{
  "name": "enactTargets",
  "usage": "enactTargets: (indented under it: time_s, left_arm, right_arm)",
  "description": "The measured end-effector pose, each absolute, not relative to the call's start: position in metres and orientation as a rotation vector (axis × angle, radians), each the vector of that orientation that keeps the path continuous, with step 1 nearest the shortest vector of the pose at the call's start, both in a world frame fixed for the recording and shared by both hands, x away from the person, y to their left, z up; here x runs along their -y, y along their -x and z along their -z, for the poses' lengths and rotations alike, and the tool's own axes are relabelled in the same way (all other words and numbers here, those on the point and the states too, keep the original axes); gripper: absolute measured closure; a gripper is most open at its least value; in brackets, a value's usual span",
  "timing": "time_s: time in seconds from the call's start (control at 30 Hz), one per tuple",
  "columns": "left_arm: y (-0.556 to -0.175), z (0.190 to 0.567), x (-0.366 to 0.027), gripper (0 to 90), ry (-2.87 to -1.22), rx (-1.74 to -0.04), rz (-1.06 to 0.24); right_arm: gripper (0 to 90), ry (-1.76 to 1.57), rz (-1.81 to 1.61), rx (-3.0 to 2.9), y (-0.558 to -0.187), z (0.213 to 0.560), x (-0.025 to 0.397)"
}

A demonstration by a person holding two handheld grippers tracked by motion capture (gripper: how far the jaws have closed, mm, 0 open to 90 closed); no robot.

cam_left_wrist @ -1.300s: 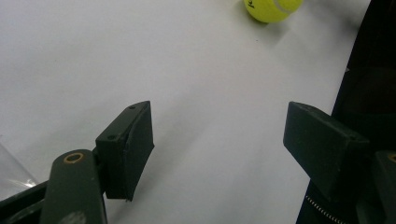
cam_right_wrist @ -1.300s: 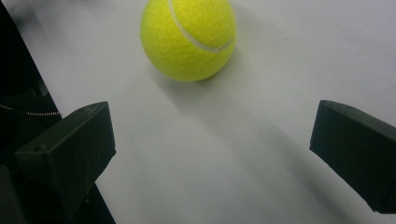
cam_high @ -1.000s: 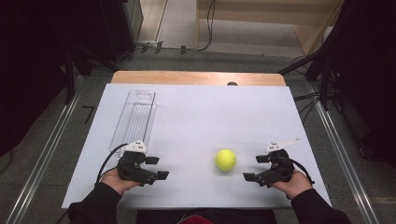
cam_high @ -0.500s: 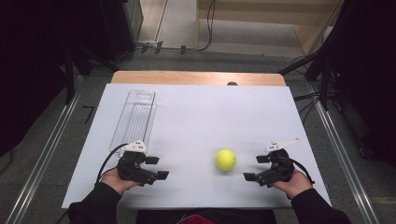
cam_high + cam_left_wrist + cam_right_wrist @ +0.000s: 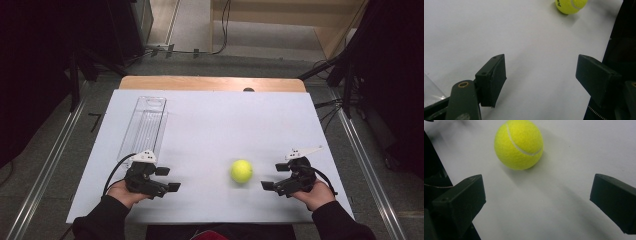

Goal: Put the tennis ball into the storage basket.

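- Fuzzy yellow tennis ball (image 5: 241,171) with a white curved seam sits on the smooth white table (image 5: 225,120) near the front edge, right of middle.
- Right gripper (image 5: 276,177) just beside it, blocky black jaws spread wide, holding nothing.
- Left gripper (image 5: 166,179) by the front-left corner, also wide open and empty.
- Clear ribbed plastic tray (image 5: 144,125) lies along the left edge.

On the white desk (image 5: 210,125) a yellow tennis ball (image 5: 241,171) lies between the two grippers, just beyond the fingers (image 5: 268,185) of the right gripper (image 5: 275,176) and well apart from those of the left gripper (image 5: 168,179). Both grippers point inward at each other with their jaws spread wide and nothing between them. A clear plastic tray (image 5: 145,126) lies lengthwise beyond the left gripper, its near end just behind it.
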State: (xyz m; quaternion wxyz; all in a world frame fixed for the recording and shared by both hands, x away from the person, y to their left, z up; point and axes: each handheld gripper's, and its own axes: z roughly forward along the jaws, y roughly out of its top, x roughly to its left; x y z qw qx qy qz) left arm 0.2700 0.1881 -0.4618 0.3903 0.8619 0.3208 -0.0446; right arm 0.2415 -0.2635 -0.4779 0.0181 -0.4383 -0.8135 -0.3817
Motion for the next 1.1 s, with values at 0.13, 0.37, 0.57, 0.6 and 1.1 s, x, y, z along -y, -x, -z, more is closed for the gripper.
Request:
enactTargets:
  time_s: [0.13, 0.37, 0.57, 0.6, 1.1]
  left_arm:
    - [-0.271, 0.462, -0.189, 25.0, -2.191, -0.821, 0.11]
    - [-0.271, 0.462, -0.19, 25.1, -2.191, -0.82, 0.105]
    - [-0.271, 0.462, -0.189, 25.1, -2.195, -0.811, 0.106]
    - [-0.271, 0.462, -0.189, 25.1, -2.196, -0.811, 0.107]
    - [-0.27, 0.462, -0.189, 25.0, -2.198, -0.806, 0.115]
  right_arm:
    - [0.0, 1.366, 1.204, 2.518, -0.243, 0.476, 0.263]
    - [0.0, 1.37, 1.227, 2.515, -0.248, 0.471, 0.26]
    - [0.0, 1.367, 1.245, 2.518, -0.251, 0.468, 0.256]
    - [0.0, 1.363, 1.248, 2.52, -0.252, 0.467, 0.256]
    - [0.0, 1.336, 1.285, 2.54, -0.261, 0.46, 0.243]
